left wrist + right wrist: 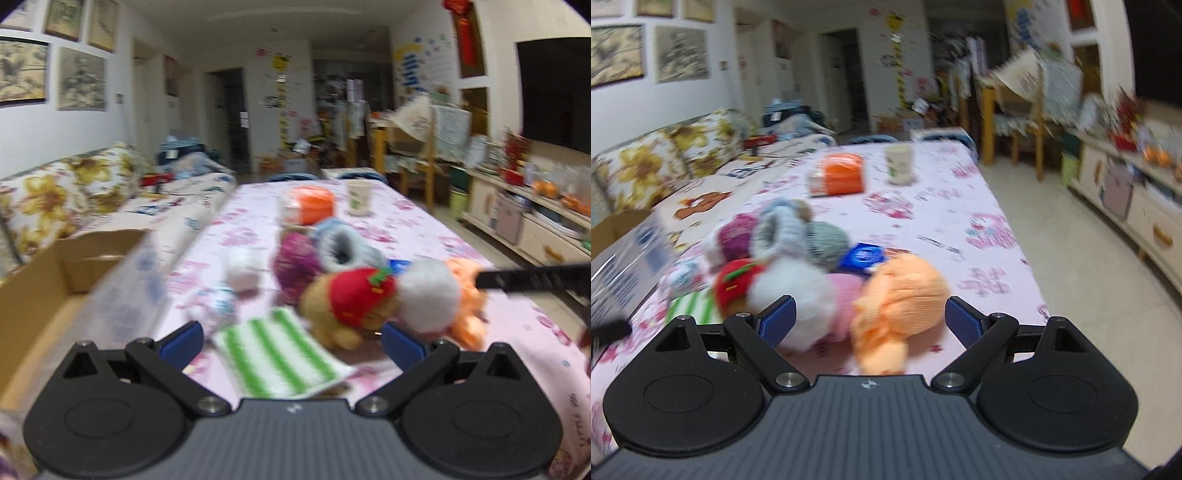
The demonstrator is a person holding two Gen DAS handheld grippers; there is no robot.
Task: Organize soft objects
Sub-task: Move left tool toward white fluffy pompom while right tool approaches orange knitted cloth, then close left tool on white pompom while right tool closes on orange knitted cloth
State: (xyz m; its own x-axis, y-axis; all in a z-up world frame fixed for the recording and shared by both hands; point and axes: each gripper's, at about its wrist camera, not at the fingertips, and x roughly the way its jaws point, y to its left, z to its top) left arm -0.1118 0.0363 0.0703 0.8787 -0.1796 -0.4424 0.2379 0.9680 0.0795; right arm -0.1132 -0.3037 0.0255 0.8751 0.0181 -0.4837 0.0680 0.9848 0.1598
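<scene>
A pile of soft things lies on the pink-patterned table (424, 225). In the left wrist view there is a green-striped white cloth (280, 354), a yellow bear with a red hat (351, 306), a white fluffy ball (428, 295), an orange plush (467, 295), a purple yarn ball (295, 264) and a grey knitted slipper (343, 247). My left gripper (291, 338) is open and empty, its jaws either side of the cloth. My right gripper (870, 319) is open and empty just before the orange plush (897, 299) and the white ball (790, 291). The views are blurred.
An open cardboard box (62, 280) stands left of the table, beside a floral sofa (74, 192). Farther back on the table are an orange yarn roll (310, 205) and a paper cup (358, 197). A blue packet (862, 256) lies in the pile. A low cabinet (1137, 206) runs along the right.
</scene>
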